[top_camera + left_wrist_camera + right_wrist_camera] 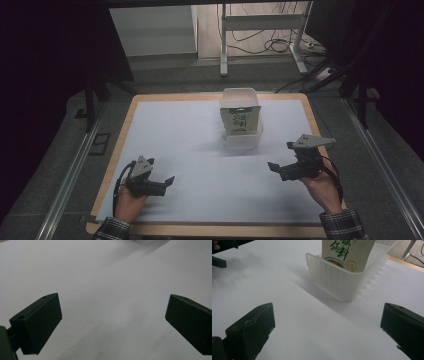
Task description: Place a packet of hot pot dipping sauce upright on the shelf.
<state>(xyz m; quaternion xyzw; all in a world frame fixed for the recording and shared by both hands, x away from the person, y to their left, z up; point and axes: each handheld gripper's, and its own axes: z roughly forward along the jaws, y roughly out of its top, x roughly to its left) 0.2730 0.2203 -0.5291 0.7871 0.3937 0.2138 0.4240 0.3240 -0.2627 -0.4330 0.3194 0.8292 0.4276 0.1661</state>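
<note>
Here one printed pouch (241, 120) stands upright inside one translucent plastic bin (242, 138). Two grippers wait near that bin, left gripper (168, 182) and right gripper (281, 156), both spread wide, holding nothing.

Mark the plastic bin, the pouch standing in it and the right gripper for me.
plastic bin (337, 285), right gripper view, its ribbed near wall.
pouch (241, 120), high view, the printed front face.
right gripper (282, 156), high view, the gap between its open jaws.

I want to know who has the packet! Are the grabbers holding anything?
Nothing is held. Both the left gripper and right gripper are open and empty; the packet stands in its tub.
</note>
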